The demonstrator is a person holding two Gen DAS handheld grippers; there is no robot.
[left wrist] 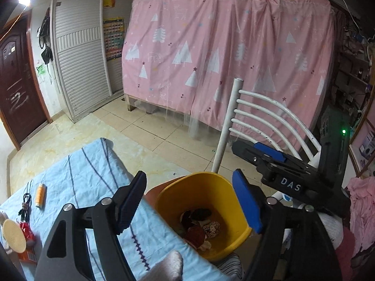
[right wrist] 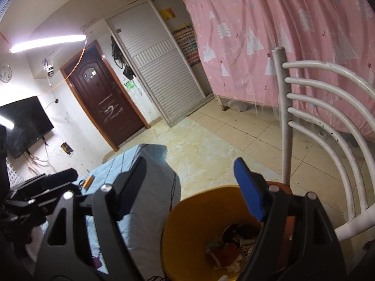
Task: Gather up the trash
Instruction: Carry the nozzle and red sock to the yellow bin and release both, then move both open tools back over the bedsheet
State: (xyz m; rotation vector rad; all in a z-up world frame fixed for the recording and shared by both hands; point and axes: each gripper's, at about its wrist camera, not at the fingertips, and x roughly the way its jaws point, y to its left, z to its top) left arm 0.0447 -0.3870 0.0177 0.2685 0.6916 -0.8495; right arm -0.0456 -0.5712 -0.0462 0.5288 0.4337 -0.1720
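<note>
A yellow bin stands beside the table, holding several scraps of trash in red, brown and white. My left gripper hovers over the bin's near rim with its jaws wide apart and nothing between them. My right gripper hangs above the bin's right side. In the right wrist view the right gripper is open and holds nothing, the bin lies low under its blue pad, and the left gripper shows at the left.
A table under a light blue cloth carries an orange spool, a black cable, a round beige disc and a red item. A white chair stands behind the bin, and a pink curtain beyond it.
</note>
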